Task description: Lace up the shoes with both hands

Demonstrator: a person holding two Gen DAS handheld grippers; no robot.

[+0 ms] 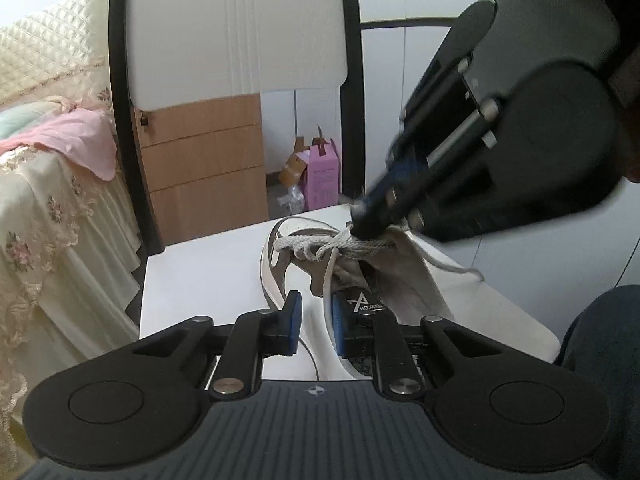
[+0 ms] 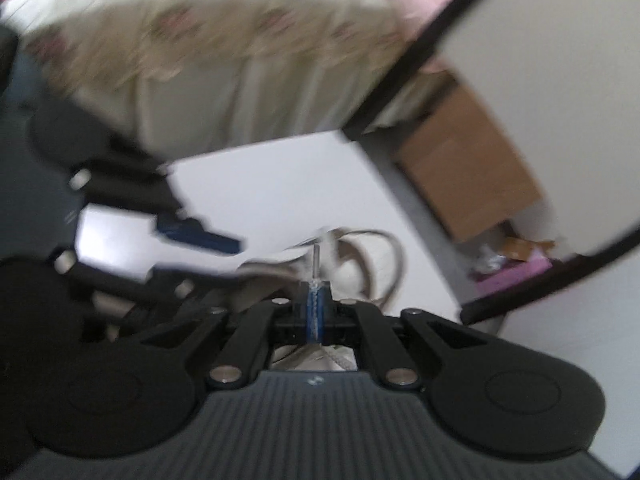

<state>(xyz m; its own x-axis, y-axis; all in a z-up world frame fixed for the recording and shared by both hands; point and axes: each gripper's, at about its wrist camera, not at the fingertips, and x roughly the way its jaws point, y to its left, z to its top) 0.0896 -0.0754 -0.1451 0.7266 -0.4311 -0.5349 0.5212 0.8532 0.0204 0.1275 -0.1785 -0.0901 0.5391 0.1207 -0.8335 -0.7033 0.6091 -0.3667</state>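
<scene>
Right wrist view: right gripper [image 2: 316, 312] is clamped tight on the lace [image 1: 360, 246], probably to pull it snug. Left gripper [image 1: 314, 328], slightly open, straddles the shoe [image 1: 400, 280] heel without pinching, near the tabletop's [image 1: 208, 280] front edge.

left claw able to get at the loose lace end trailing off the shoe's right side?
Probably not directly: the lace end lies beyond the shoe, and the right claw crosses that path.

A white sneaker [image 1: 304, 276] lies on the white table, its opening and printed insole facing the left wrist camera. Its grey-white lace [image 1: 340, 246] is knotted loosely across the tongue, one end trailing right.
</scene>
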